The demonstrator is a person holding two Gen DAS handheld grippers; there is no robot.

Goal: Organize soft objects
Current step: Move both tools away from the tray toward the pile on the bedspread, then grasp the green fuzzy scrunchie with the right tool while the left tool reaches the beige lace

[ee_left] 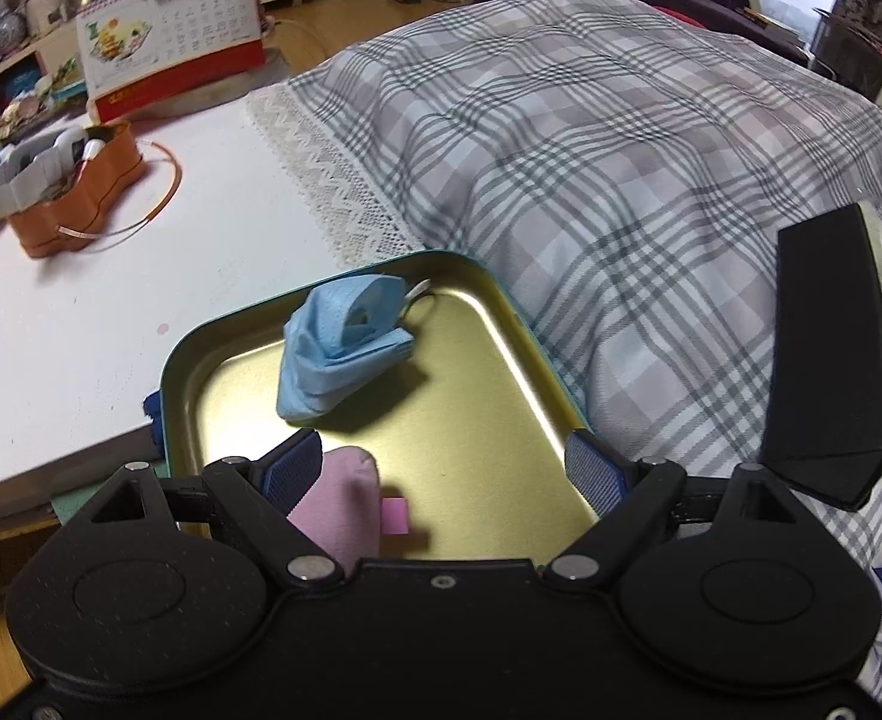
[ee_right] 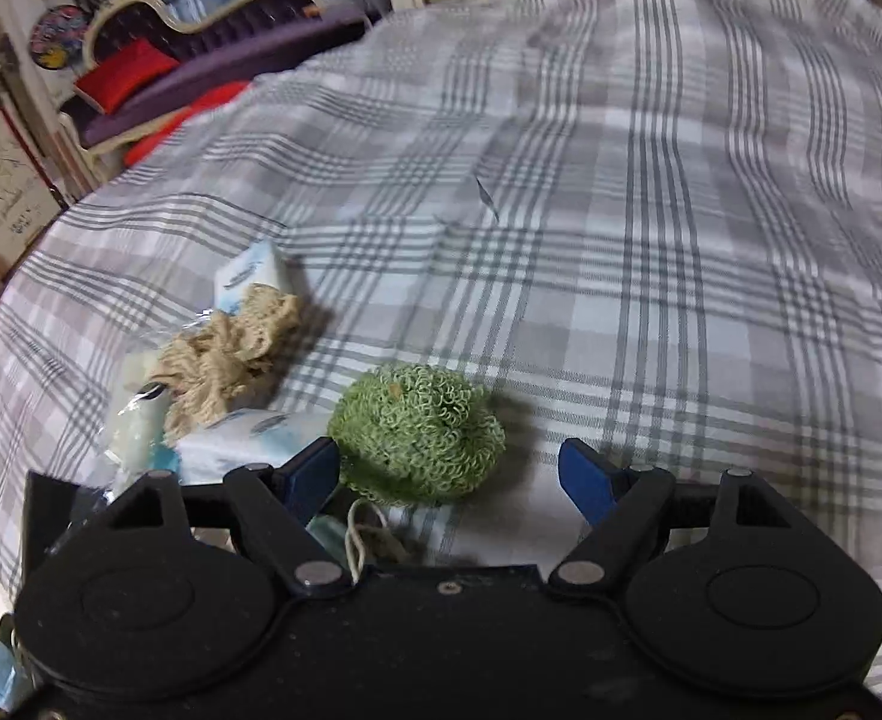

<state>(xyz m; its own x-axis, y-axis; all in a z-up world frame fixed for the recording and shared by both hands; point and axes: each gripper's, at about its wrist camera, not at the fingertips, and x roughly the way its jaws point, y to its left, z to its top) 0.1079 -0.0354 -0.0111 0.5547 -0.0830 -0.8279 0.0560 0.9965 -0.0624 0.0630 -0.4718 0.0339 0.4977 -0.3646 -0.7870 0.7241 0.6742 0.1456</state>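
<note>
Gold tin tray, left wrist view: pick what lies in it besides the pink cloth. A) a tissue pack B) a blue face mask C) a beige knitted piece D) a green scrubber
B: a crumpled blue face mask lies inside the gold tin tray, beyond the pink cloth; the green scrubber sits on the plaid cloth in the right wrist view.

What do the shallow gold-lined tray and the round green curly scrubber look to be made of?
Shallow gold-lined tray: likely tin-plated metal, glossy; bright streaks along its rolled rim. Round green curly scrubber: probably plastic or synthetic loops, matte; springy coils all over, no metallic glint.
</note>
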